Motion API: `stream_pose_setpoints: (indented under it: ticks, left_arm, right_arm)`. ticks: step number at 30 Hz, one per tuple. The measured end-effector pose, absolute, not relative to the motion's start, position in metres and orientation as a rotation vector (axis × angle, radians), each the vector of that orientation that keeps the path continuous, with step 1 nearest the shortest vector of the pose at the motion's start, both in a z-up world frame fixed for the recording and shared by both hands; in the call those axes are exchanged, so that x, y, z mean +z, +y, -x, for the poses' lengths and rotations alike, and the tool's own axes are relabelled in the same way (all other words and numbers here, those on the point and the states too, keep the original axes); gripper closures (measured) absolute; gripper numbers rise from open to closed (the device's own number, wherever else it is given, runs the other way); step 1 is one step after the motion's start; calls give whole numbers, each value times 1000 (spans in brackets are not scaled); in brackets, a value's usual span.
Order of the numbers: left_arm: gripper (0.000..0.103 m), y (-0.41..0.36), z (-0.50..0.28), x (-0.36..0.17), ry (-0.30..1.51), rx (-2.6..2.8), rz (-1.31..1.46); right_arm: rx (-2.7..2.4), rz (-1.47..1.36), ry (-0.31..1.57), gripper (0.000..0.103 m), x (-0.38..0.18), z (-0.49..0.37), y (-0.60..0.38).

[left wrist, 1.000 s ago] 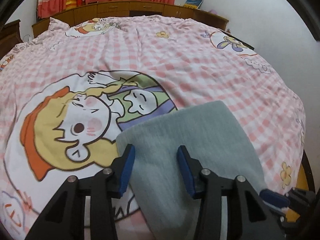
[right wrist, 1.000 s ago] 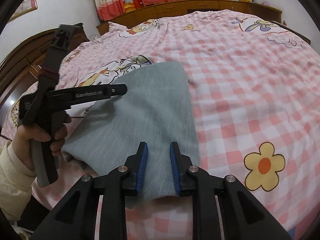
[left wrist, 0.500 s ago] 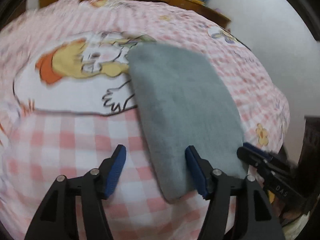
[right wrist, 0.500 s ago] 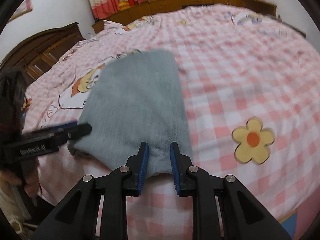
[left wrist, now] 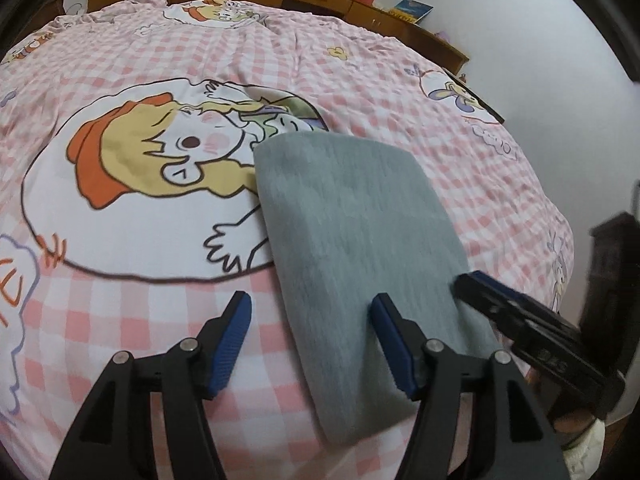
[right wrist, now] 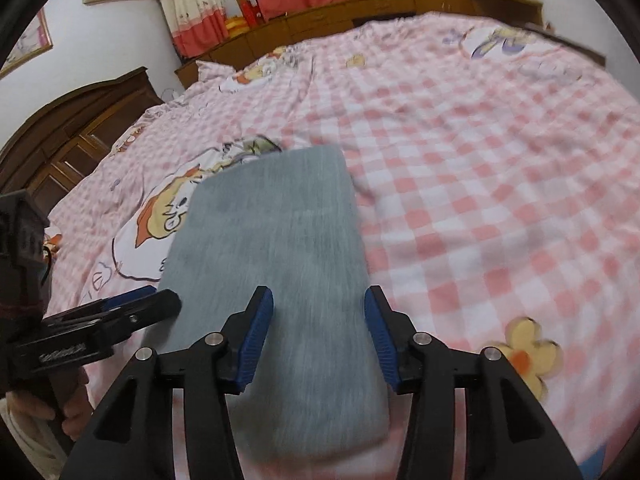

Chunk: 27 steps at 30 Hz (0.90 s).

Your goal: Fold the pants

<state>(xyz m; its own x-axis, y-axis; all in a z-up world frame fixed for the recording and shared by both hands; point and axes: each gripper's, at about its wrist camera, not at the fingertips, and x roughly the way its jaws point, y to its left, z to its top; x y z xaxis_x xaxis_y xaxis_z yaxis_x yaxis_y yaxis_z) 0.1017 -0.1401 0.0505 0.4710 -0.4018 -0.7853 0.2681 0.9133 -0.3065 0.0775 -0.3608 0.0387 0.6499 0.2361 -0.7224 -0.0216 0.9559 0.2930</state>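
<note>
1. Your pants (right wrist: 276, 264) lie folded into a grey-blue rectangle on the bed (right wrist: 480, 168), long axis running from the near edge toward the headboard (right wrist: 304, 28).
2. Left claw (left wrist: 310, 340): well open, holding nothing, straddling the fold's left edge.
3. Right claw (right wrist: 318, 338): jaws opening above the near end, gripping nothing.
4. Cartoon print (left wrist: 152, 168) lies beside the pants; nothing rests on them.

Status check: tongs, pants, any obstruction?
Left tongs open, empty. Right tongs opening, off the cloth. Grey pants folded flat on checked bedspread. Nothing in the way.
</note>
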Motion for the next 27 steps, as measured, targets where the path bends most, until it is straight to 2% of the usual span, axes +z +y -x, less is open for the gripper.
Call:
stream_pose_setpoints:
  ticks: [5,11,17,19,21,22,25,27]
  left_arm:
    - [37,-145,-114,43,1005,-416,141]
    - [37,-150,-115,40,989,-428,125]
    - [38,-160,-117,33,978,-462,130]
    - [45,-159,-120,32,980,-458,158]
    - [53,-157,-121,33,982,-453,182]
    - [59,-156,-120,34,978,-452,190]
    - [71,-152,-119,41,964,-468,227]
    - [76,-151,-118,47,959,-484,232]
  right_arm:
    - [163,-361,897,54,23,-97,-375]
    - [110,-355,847,54,32,-80,-382]
    - [188,-402,866,54,11,-96,-381]
    - [211,-441,870,58,7,-103,-380]
    - [230,-491,876,70,3,-107,-381]
    - [244,-508,873,73,4,-106,-381]
    - [252,-469,839,78,12,-99,-375]
    - [256,-465,823,81,17,-94,-373]
